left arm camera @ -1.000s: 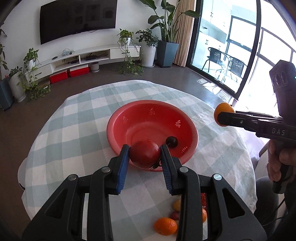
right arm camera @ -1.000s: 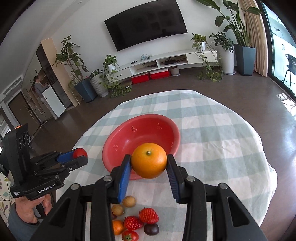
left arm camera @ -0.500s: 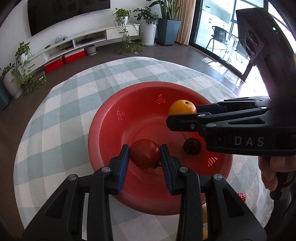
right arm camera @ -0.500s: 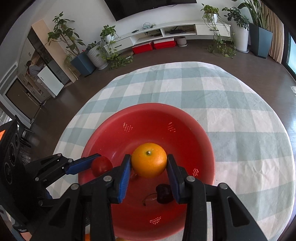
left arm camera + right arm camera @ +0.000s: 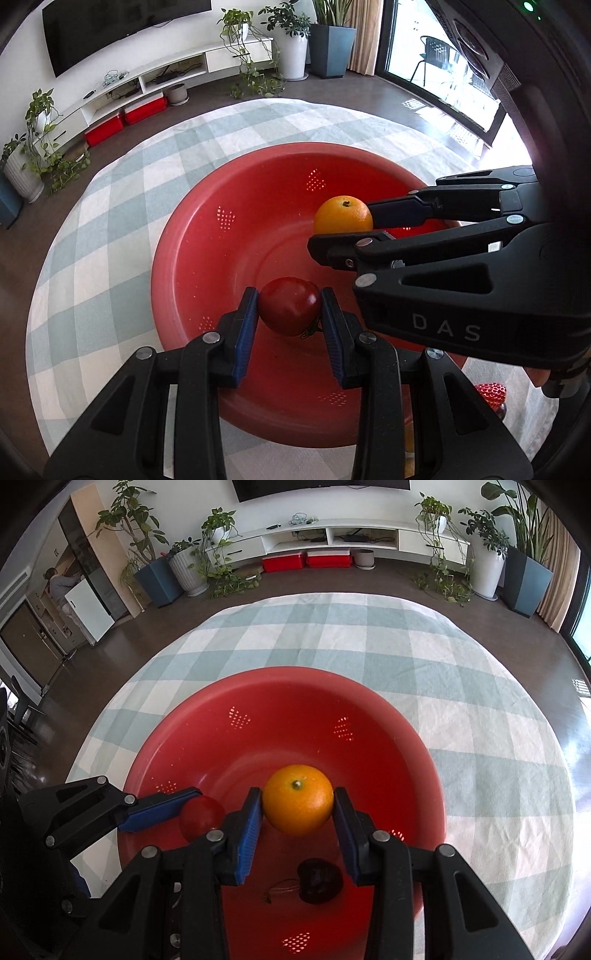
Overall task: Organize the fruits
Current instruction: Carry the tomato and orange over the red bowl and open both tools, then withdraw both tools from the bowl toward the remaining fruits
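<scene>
A red colander bowl (image 5: pixel 229 229) (image 5: pixel 369 716) sits on the checked tablecloth. My left gripper (image 5: pixel 289 306) is shut on a red tomato (image 5: pixel 289 305) and holds it inside the bowl, above its floor. My right gripper (image 5: pixel 297 805) is shut on an orange (image 5: pixel 297 797) and holds it over the bowl's middle. The orange (image 5: pixel 342 214) and right gripper also show in the left wrist view, the tomato (image 5: pixel 201 818) in the right wrist view. A dark cherry (image 5: pixel 319 880) with a stem lies on the bowl's floor below the orange.
A strawberry (image 5: pixel 489 393) and other small fruits lie on the cloth (image 5: pixel 480 672) at the bowl's near right side, mostly hidden by the right gripper. The round table's edge drops to a dark floor all around.
Both grippers have moved forward and down over the bowl with their fruits. They now hold the tomato and the orange inside the bowl, closer to its floor.
</scene>
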`<state>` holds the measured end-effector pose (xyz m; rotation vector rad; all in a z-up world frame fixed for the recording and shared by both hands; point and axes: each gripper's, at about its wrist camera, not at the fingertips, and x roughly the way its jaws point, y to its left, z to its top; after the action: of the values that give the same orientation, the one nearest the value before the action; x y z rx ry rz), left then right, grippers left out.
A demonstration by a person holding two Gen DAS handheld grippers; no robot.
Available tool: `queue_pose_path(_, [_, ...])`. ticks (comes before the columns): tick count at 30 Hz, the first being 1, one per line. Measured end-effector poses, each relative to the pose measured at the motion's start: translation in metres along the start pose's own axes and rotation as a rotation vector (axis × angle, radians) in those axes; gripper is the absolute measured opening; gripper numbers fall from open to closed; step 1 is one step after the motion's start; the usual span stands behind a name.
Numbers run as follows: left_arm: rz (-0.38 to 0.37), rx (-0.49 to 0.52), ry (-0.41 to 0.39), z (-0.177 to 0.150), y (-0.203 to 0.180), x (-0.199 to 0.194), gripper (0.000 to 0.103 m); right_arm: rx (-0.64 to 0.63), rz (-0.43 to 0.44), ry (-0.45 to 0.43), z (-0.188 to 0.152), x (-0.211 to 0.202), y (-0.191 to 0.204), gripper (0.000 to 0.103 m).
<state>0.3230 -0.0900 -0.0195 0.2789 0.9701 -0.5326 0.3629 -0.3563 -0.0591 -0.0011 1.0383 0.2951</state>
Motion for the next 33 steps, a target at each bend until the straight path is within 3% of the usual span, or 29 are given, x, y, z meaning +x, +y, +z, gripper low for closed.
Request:
queue_pose_path(3, [0.006, 0.000, 0.001, 0.000, 0.000, 0.000, 0.033, 0.005, -0.001, -0.001, 0.000, -0.001, 0.000, 0.042])
queue_pose_path(5, [0.013, 0.006, -0.006, 0.000, -0.001, 0.000, 0.050, 0.015, 0.001, -0.011, 0.000, -0.003, 0.000, 0.058])
queue_pose_path(6, [0.022, 0.007, -0.010, -0.001, -0.002, -0.001, 0.066, 0.020, 0.000, -0.015, 0.000, -0.004, -0.001, 0.061])
queue_pose_path(15, [0.021, -0.001, -0.046, 0.000, 0.000, -0.014, 0.067, 0.035, 0.012, -0.074, -0.005, -0.031, -0.002, 0.062])
queue_pose_path(20, [0.029, -0.001, -0.105, -0.004, -0.001, -0.047, 0.077, 0.035, 0.038, -0.163, -0.018, -0.073, -0.001, 0.063])
queue_pose_path(25, [0.019, -0.016, -0.181, -0.027, -0.002, -0.091, 0.090, 0.041, 0.069, -0.233, -0.055, -0.114, -0.003, 0.065])
queue_pose_path(29, [0.013, -0.028, -0.185, -0.059, -0.002, -0.115, 0.090, 0.039, 0.090, -0.251, -0.095, -0.134, -0.003, 0.065])
queue_pose_path(33, [0.005, -0.108, -0.164, -0.102, 0.002, -0.129, 0.090, 0.085, 0.098, -0.259, -0.137, -0.144, -0.007, 0.065])
